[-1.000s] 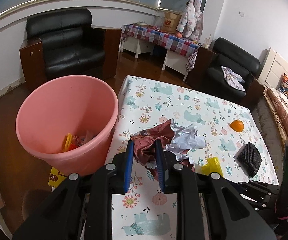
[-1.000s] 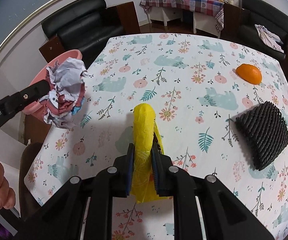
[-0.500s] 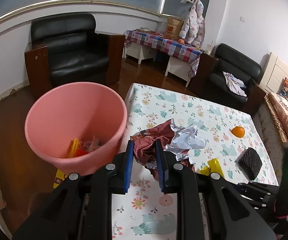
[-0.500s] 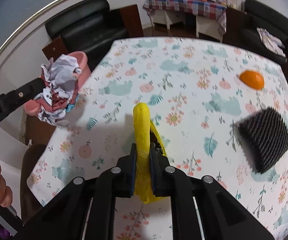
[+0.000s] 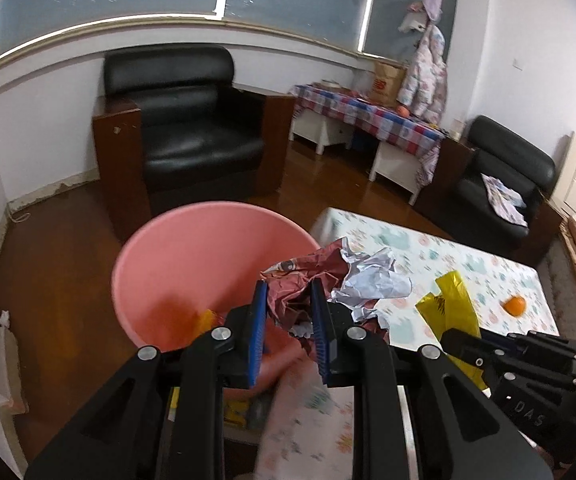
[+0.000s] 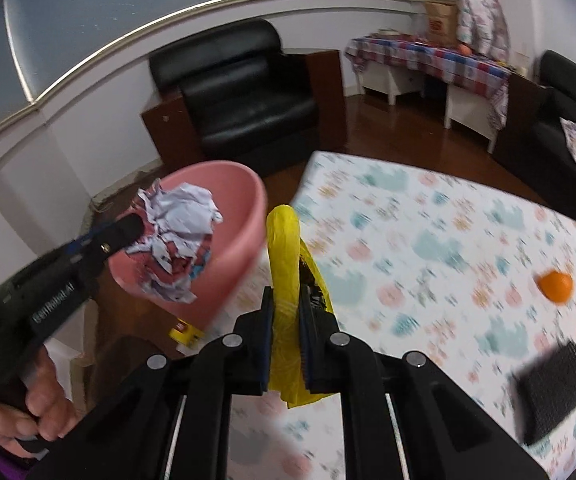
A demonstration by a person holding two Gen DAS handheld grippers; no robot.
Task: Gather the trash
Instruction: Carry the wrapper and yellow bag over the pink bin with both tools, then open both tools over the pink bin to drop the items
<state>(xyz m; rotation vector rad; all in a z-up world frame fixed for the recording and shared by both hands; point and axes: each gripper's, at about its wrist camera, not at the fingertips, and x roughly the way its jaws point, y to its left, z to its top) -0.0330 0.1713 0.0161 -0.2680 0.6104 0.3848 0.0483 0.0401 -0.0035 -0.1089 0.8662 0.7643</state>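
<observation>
Only the right wrist view shows the person's left hand, at the lower left of the frame, wrapped around the handle of the left tongs, and the black ribbed foam pad lying blurred on the floral-cloth table at lower right. Only the left wrist view looks down into the round pink plastic bucket, where something orange and yellow lies at the bottom. There the left tongs are clamped on a crumpled wad of maroon and white paper wrapper, held at the bucket's right rim at frame centre. The right tongs pinch a yellow plastic bag, raised over the table's left edge beside the bucket. A small orange fruit rests on the table at right.
</observation>
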